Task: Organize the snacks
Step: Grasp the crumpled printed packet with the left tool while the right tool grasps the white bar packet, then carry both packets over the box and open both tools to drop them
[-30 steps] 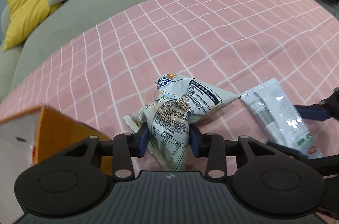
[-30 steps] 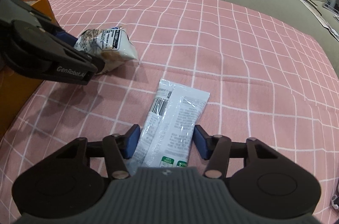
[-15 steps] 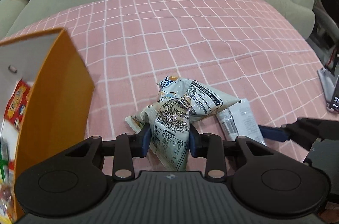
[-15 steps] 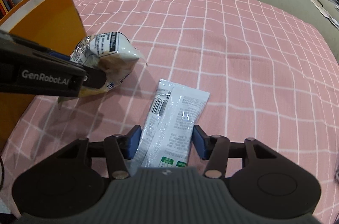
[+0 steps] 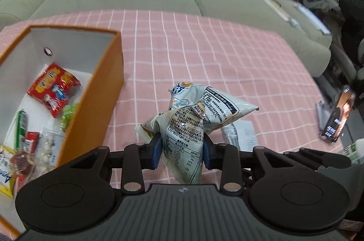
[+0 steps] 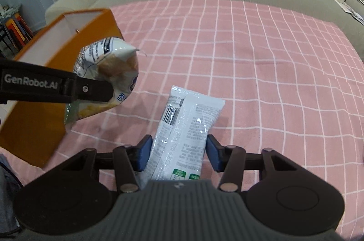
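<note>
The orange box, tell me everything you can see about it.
The orange box is an open-topped rectangular carton, orange outside and white inside, looking like stiff card, with a small round metal fitting on its far inner wall. It stands on the pink checked cloth, left of the crinkled bag in the left gripper. Inside lie several snack packets, among them a red one leaning near the wall. Neither gripper touches it.

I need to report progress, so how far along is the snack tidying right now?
Done: several packets, a red one among them, already lie in the open orange cardboard box. In hand: the left gripper clamps a crumpled pale printed snack bag beside the box, and the right gripper holds a flat white plastic packet. Left: dropping both into the box; no other loose snacks show on the pink checked cloth.
</note>
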Demonstrator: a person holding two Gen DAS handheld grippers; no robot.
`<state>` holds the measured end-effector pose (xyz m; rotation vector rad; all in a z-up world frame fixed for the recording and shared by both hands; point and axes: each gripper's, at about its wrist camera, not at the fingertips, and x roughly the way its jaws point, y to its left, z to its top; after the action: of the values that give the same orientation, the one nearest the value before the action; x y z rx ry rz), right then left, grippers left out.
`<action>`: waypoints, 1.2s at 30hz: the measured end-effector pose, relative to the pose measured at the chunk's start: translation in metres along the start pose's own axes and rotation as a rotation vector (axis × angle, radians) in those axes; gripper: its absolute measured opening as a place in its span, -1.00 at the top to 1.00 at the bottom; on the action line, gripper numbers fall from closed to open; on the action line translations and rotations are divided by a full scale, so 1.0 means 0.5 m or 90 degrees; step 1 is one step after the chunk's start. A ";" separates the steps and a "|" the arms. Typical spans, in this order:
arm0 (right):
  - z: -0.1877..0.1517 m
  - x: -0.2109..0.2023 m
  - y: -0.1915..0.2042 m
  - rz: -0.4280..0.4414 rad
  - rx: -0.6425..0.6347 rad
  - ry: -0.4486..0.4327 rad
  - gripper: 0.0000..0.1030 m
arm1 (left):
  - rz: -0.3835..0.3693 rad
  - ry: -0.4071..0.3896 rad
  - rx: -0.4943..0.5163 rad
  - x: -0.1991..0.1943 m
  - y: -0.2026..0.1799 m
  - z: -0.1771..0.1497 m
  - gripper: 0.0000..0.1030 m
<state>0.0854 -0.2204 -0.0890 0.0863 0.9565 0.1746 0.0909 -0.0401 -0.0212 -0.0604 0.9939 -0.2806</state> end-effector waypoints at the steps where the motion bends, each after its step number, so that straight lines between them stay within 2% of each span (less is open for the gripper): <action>1: 0.002 -0.009 0.004 0.004 -0.001 -0.005 0.05 | -0.003 -0.008 -0.004 -0.013 0.002 0.000 0.24; 4: 0.015 -0.033 0.025 0.015 -0.012 -0.023 0.05 | -0.008 -0.028 -0.015 -0.049 0.013 -0.002 0.24; 12: 0.079 -0.084 0.113 0.056 -0.086 -0.075 0.06 | 0.015 -0.081 -0.038 -0.133 0.079 0.008 0.24; 19: 0.144 -0.097 0.225 0.096 -0.176 -0.103 0.06 | 0.062 -0.104 -0.045 -0.187 0.163 0.029 0.24; 27: 0.210 -0.046 0.361 0.139 -0.259 -0.092 0.06 | 0.124 -0.064 -0.038 -0.183 0.264 0.058 0.24; 36: 0.236 0.084 0.445 0.132 -0.342 -0.032 0.06 | 0.177 0.020 -0.015 -0.116 0.329 0.056 0.24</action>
<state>0.1815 0.0065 -0.0215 -0.3046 0.8231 0.6122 0.1185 0.1312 0.0125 0.0606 1.0228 -0.0154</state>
